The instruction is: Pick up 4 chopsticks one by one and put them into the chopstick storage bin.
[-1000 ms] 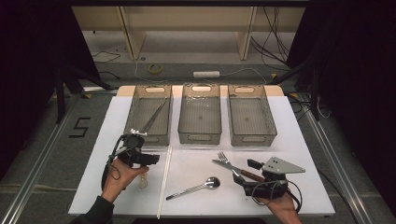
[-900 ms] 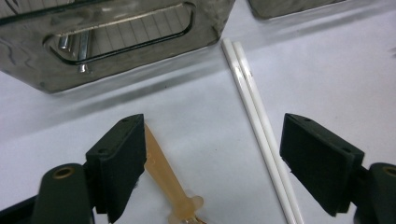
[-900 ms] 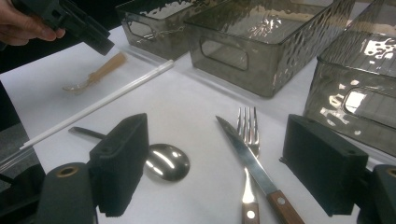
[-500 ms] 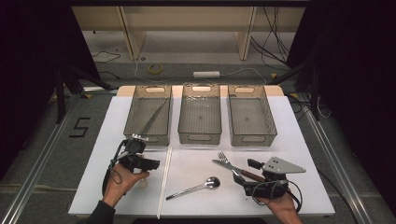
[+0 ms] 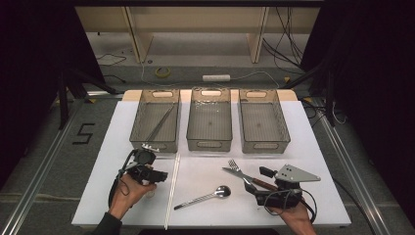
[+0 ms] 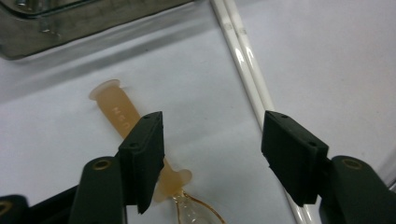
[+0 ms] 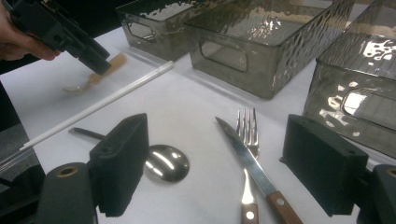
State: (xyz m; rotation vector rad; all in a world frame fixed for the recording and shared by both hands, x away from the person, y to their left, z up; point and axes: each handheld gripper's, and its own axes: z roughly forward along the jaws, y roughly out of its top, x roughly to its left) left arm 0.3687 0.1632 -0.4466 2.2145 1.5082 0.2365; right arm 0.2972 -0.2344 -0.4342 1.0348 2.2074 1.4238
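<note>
a: why are the left tongs [image 6: 210, 154] held low over the worktop [image 5: 205, 171]?
b: to take the small plastic spoon [image 6: 140, 140]. their jaws have just been closing, about half open, holding nothing.
a: where's the spoon?
b: at their nine o'clock, under the left jaw, not between them. the right tongs [image 7: 224, 172] gape wide, empty, by the knife [image 7: 254, 168].

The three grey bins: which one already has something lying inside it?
The left bin: thin chopsticks lie slanted inside. The middle bin and right bin look bare.
</note>
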